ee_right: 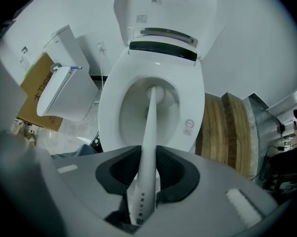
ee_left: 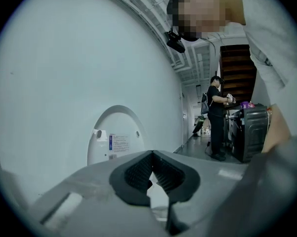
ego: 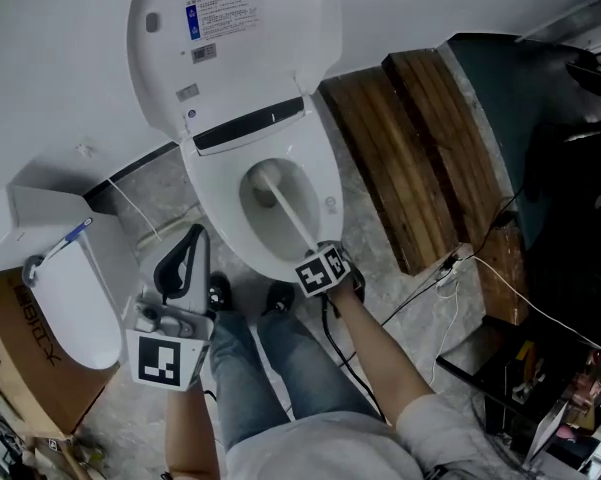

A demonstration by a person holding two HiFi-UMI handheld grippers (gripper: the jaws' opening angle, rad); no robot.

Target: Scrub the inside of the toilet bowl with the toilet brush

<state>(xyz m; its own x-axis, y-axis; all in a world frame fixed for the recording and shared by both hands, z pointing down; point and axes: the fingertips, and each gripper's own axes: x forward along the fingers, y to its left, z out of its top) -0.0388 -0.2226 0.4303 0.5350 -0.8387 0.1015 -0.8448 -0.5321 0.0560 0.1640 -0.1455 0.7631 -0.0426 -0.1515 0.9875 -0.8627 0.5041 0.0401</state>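
Note:
The white toilet (ego: 217, 204) stands with its lid (ego: 235, 38) raised against the wall. A white toilet brush (ego: 285, 211) slants into the bowl, its head (ego: 263, 179) low inside near the back. My right gripper (ego: 321, 260) hangs over the front rim, shut on the brush handle (ee_right: 148, 147); in the right gripper view the brush head (ee_right: 155, 94) sits deep in the bowl (ee_right: 133, 112). My left gripper (ego: 192, 234) is left of the toilet, pointing up at the wall and lid (ee_left: 116, 137). Its pads (ee_left: 138, 172) meet with nothing between them.
A second white toilet part (ego: 70, 303) rests on a cardboard box (ego: 15, 333) at the left. Wooden planks (ego: 420, 158) lie right of the toilet, with cables (ego: 480, 268) and dark gear beyond. My legs (ego: 280, 368) are just in front of the bowl. A person (ee_left: 216, 117) stands down the corridor.

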